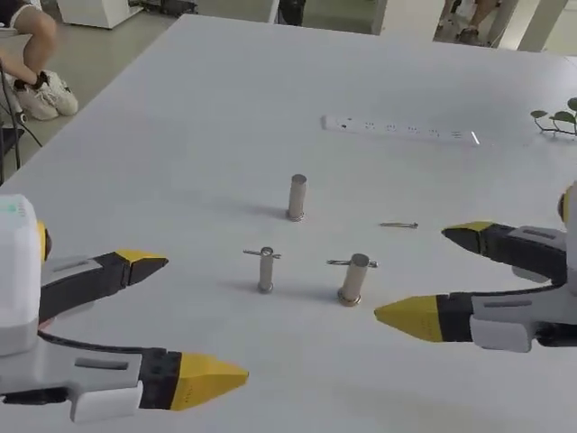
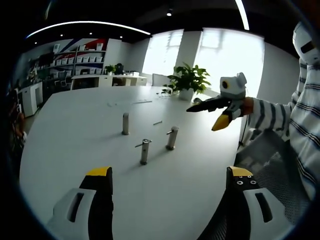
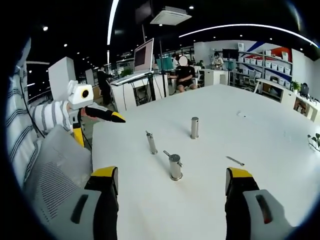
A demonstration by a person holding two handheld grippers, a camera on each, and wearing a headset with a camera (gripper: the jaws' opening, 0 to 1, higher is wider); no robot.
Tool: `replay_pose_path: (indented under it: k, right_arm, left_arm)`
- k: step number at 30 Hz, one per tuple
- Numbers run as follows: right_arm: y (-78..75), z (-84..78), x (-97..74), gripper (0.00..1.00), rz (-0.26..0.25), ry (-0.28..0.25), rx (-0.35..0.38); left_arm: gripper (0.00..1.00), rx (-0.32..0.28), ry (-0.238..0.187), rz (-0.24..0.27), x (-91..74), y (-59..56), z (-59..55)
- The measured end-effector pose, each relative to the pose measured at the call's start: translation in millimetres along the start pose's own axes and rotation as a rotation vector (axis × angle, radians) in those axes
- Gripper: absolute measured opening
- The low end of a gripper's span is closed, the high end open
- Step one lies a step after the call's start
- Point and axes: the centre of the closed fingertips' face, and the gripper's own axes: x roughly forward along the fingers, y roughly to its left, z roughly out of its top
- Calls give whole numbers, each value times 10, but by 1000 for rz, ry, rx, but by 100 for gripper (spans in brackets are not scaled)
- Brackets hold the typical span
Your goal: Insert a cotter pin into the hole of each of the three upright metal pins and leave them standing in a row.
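Three upright metal pins stand on the white table (image 1: 225, 117). The far pin (image 1: 297, 198) has no cotter pin through it. The front left pin (image 1: 266, 269) and the front right pin (image 1: 353, 279) each carry a cotter pin through the top. A loose cotter pin (image 1: 398, 225) lies flat to the right of the far pin. My left gripper (image 1: 176, 320) hovers open at the near left, nothing in it. My right gripper (image 1: 433, 275) hovers open at the near right, just right of the front right pin (image 3: 175, 167).
A white power strip (image 1: 401, 128) lies at the back of the table, and plant leaves (image 1: 559, 117) reach in at the far right edge. A seated person's legs (image 1: 32, 54) are beside the table's far left corner.
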Motion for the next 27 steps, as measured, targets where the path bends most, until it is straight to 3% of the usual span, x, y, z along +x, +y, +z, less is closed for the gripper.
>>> replay_pose_path:
  k: [6, 9, 14, 18, 27]
  right_arm:
    - [-6, -34, -175, 98, -61, -14, 38]
    - [-17, -91, -219, 98, -91, 3, 56]
    - [-1, -102, -284, 98, -121, -20, 97]
    - [5, -133, -345, 98, -145, -30, 122]
    - [12, -280, -506, 97, -197, -29, 172]
  left_arm:
    - [93, 23, -9, -14, 21, -38, 37]
    - [93, 30, 3, -25, 38, -62, 18]
    - [93, 29, -11, -32, 87, -63, 60]
    - [93, 40, -38, -24, 181, -6, 174]
    - [93, 74, -86, -50, 414, 122, 551]
